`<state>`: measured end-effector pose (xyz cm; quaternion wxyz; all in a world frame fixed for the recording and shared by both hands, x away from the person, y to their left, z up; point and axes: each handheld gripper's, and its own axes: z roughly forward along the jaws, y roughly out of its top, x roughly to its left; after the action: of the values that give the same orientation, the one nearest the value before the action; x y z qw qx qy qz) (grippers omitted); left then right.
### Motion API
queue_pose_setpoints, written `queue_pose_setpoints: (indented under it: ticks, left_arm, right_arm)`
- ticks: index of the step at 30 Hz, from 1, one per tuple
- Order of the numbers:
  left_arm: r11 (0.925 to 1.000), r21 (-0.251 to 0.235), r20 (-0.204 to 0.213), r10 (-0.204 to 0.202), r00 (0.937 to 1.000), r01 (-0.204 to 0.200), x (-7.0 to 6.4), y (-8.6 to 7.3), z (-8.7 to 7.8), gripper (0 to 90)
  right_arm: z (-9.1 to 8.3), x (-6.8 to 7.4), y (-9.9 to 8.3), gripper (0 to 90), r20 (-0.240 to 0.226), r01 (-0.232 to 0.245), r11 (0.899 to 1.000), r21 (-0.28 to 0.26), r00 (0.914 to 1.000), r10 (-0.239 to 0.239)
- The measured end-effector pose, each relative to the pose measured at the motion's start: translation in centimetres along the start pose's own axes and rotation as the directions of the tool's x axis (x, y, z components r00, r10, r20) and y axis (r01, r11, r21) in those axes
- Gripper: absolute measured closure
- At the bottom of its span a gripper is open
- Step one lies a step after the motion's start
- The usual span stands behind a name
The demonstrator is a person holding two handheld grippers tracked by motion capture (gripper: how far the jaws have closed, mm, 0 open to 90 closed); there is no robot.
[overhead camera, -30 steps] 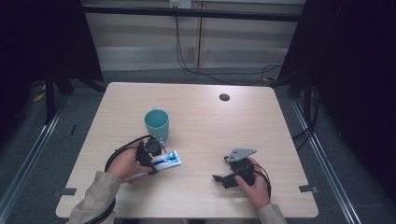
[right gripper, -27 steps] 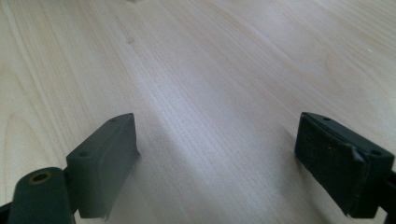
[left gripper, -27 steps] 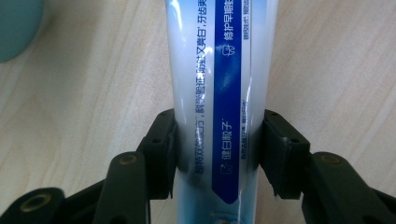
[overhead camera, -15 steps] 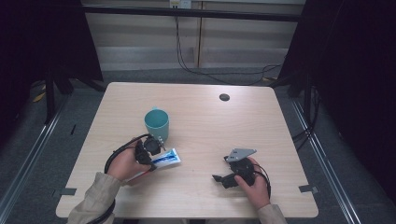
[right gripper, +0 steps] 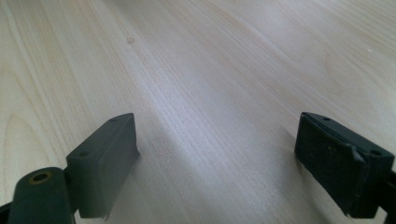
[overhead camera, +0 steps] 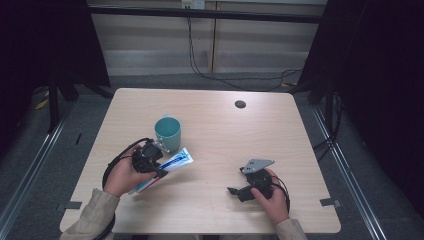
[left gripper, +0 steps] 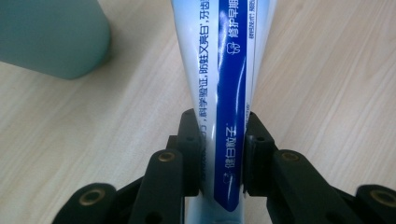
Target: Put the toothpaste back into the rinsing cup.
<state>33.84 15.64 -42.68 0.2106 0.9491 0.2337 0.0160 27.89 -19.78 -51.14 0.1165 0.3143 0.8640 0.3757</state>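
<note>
A: Left gripper (overhead camera: 161,172)?
B: Clamped on the toothpaste tube (overhead camera: 167,168), jaws pinching its flat blue-and-white body. The tube is over the table (overhead camera: 215,130), front left, just beside the teal mug (overhead camera: 168,133); can't tell if it touches the wood.
A: Right gripper (overhead camera: 236,191)?
B: Jaws spread wide, nothing between them, low over bare table at front right, well apart from the tube.
A: Anything else?
B: Small dark round spot (overhead camera: 240,104) near the far edge.

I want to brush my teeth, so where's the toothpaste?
In the high view, the toothpaste tube is at the table's front left, clamped in the left gripper, just in front of the teal cup.
</note>
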Motion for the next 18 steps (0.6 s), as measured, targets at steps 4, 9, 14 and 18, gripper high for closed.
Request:
queue_pose_setpoints:
  ticks: [4, 9, 14, 18]
  left_arm:
    - [0.9978, -0.063, -0.004, -0.023, 0.9997, 0.022, 0.3, -0.3, -1.0, 73.4]
    - [0.9901, -0.132, -0.005, -0.049, 0.9988, 0.048, 0.6, -0.6, -2.4, 73.6]
    - [0.9840, -0.167, 0.003, -0.063, 0.9980, 0.062, 0.7, -0.6, -3.3, 73.7]
    - [0.9751, -0.206, 0.010, -0.081, 0.9966, 0.082, 0.8, -0.5, -3.9, 73.7]
  right_arm:
    - [0.0, 0.0, 0.0, 12.7, 0.000, 0.000, 1.000, 0.000, 1.0000, 0.000]
    - [0.0, 0.0, 0.0, 12.7, 0.001, 0.001, 1.000, 0.000, 1.0000, -0.001]
    - [0.0, 0.0, 0.0, 12.7, 0.000, 0.001, 1.000, -0.001, 1.0000, -0.001]
    - [0.0, 0.0, 0.0, 12.6, 0.001, 0.001, 1.000, 0.000, 1.0000, -0.001]
